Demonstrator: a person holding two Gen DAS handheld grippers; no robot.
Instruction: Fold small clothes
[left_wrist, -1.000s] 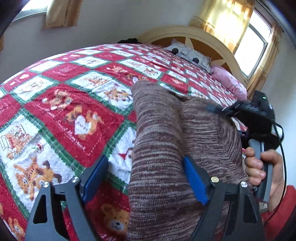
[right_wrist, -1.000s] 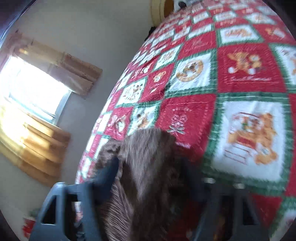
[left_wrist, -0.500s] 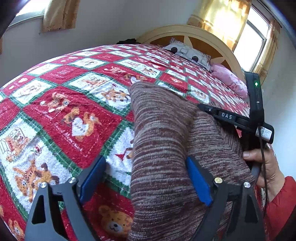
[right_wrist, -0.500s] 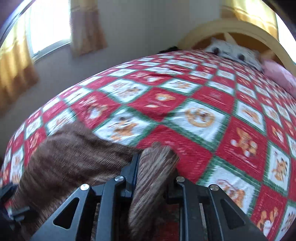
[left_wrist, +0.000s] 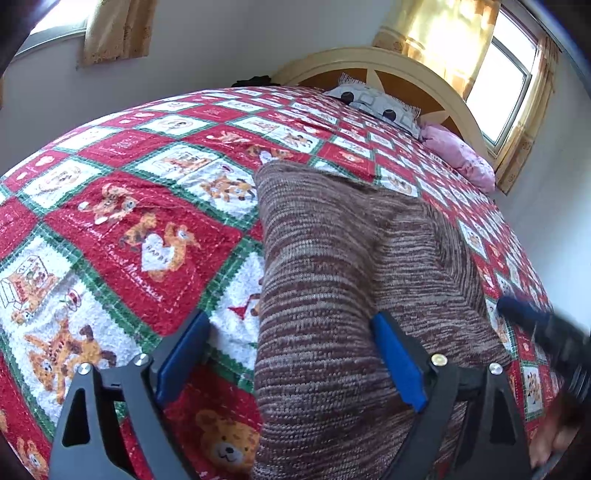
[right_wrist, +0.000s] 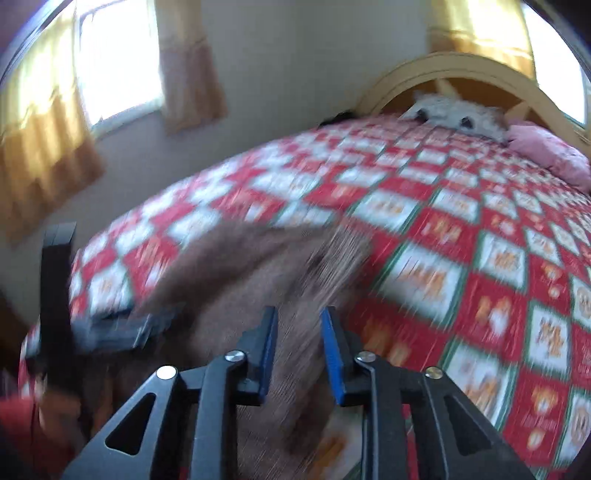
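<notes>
A brown striped knitted garment (left_wrist: 332, 258) lies folded lengthwise on the red, white and green patchwork bedspread (left_wrist: 129, 229). My left gripper (left_wrist: 290, 321) stands open over its near end. The blue right pad (left_wrist: 395, 362) rests against the knit, while the left pad (left_wrist: 181, 358) is clear of it, over the bedspread. My right gripper (right_wrist: 300, 314) is shut on a raised fold of the garment (right_wrist: 229, 273), and that view is blurred by motion. From the left wrist view the right gripper (left_wrist: 546, 332) is a dark blur at the garment's right edge.
A patterned pillow (left_wrist: 373, 103) and a pink pillow (left_wrist: 458, 155) lie by the curved headboard (left_wrist: 369, 62). Curtained windows (left_wrist: 495, 74) and walls ring the bed. A hand with a red sleeve (right_wrist: 22, 424) holds the left gripper (right_wrist: 110, 328).
The right gripper rolled upright and swept off the top of the garment to its right edge, keeping a fold of knit. The left gripper's jaws spread slightly wider and stayed in place.
</notes>
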